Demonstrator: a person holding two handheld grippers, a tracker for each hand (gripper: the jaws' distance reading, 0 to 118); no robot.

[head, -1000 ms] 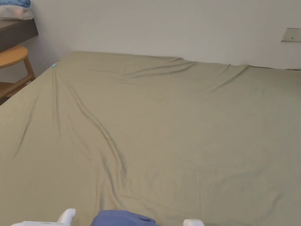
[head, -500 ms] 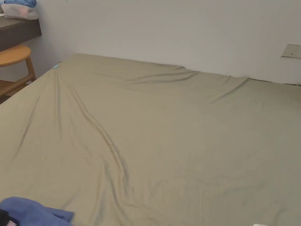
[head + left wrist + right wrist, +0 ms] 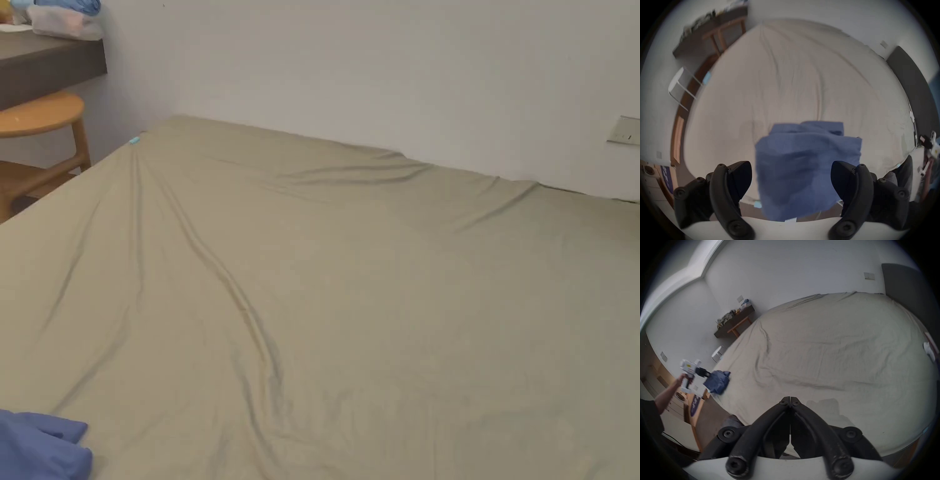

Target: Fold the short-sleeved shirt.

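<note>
- Lay folded in a compact blue bundle [image 3: 807,162] at the near left edge of the bed [image 3: 375,281], probably set aside there as finished, though blur hid whether all of it rested on the sheet.
- Hovered just behind the short-sleeved shirt with left gripper [image 3: 791,177] jaws spread wide, clear of the cloth, gripping nothing.
- Hung over the bed's near edge, well apart, with right gripper [image 3: 790,400] jaws pressed together and empty.

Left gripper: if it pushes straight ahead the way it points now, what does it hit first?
Most likely the blue shirt: the left gripper is open with the bundle right ahead between its fingers. Beyond lies the bed sheet. Depth is unclear.
</note>
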